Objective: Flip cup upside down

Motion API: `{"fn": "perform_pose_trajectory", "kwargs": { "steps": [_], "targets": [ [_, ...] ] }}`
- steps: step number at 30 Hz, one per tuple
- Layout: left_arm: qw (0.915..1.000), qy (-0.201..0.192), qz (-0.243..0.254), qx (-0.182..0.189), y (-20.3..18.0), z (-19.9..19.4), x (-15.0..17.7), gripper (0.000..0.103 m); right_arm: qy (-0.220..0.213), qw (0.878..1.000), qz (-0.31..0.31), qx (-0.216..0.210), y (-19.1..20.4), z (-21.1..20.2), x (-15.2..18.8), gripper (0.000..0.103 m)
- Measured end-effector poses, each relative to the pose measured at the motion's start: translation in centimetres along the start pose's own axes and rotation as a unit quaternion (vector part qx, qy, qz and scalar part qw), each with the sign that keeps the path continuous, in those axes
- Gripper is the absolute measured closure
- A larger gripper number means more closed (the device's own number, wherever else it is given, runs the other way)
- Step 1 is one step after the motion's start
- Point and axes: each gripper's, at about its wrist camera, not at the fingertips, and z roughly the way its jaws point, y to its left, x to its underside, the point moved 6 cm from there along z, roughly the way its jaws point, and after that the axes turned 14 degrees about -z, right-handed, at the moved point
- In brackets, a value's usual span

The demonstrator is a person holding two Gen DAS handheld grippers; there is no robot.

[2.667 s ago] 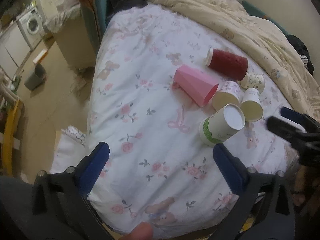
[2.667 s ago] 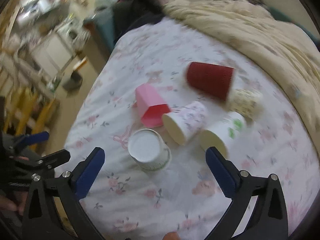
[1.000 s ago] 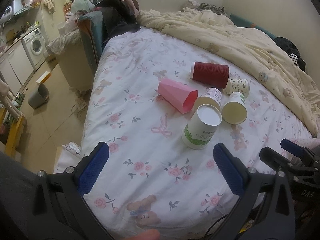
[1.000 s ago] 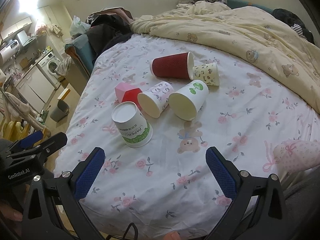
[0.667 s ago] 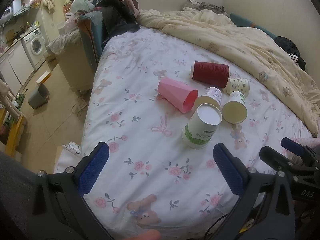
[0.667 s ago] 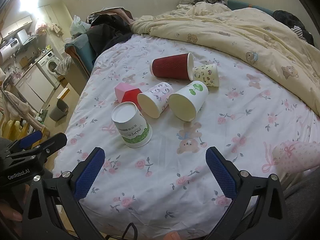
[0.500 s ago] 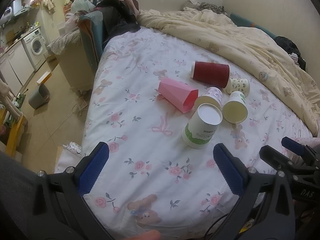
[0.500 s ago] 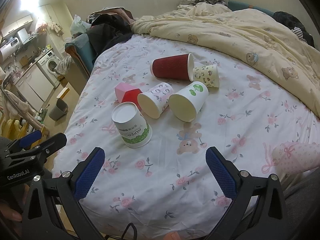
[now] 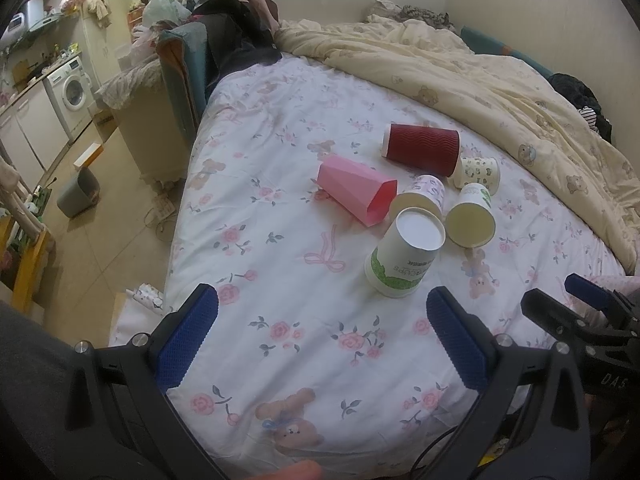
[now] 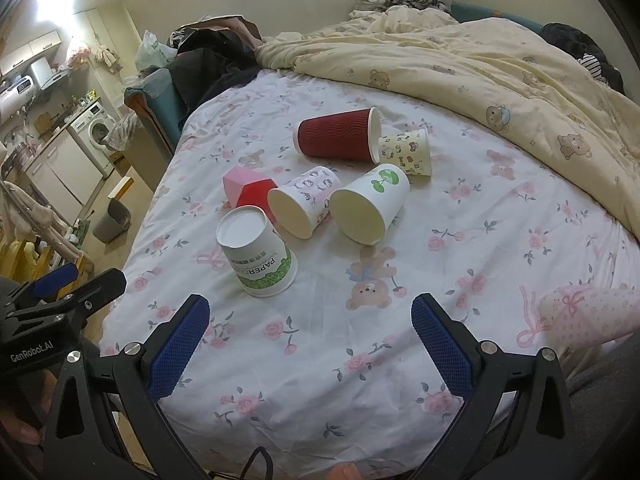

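A white paper cup with a green band (image 9: 404,256) (image 10: 258,254) stands upside down on the floral bedsheet (image 9: 280,240). Behind it several cups lie on their sides: a pink faceted cup (image 9: 356,194) (image 10: 248,190), a dark red ribbed cup (image 9: 422,150) (image 10: 338,138), a white patterned cup (image 9: 420,200) (image 10: 306,200), a white cup with a green leaf (image 9: 472,216) (image 10: 370,208) and a small cream cup (image 9: 478,174) (image 10: 406,152). My left gripper (image 9: 320,336) is open and empty, held back near the bed's front edge. My right gripper (image 10: 308,336) is open and empty too.
A cream bear-print duvet (image 9: 500,80) (image 10: 500,64) is bunched along the right and far side of the bed. A teal chair with dark clothes (image 9: 200,64) stands at the bed's far left corner. The floor with a grey bin (image 9: 78,192) lies to the left.
Both grippers have pulled back and up from the cups since 2.7 s ago. In the last second nothing has visibly moved.
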Motion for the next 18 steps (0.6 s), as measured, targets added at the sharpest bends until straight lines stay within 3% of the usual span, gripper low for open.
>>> {"fn": "perform_pose_trajectory", "kwargs": {
  "steps": [18],
  "targets": [
    [1.0, -0.003, 0.004, 0.002, 0.45, -0.19, 0.37, 0.0, -0.001, 1.0, -0.008, 0.003, -0.06, -0.08, 0.08, 0.0]
  ]
}}
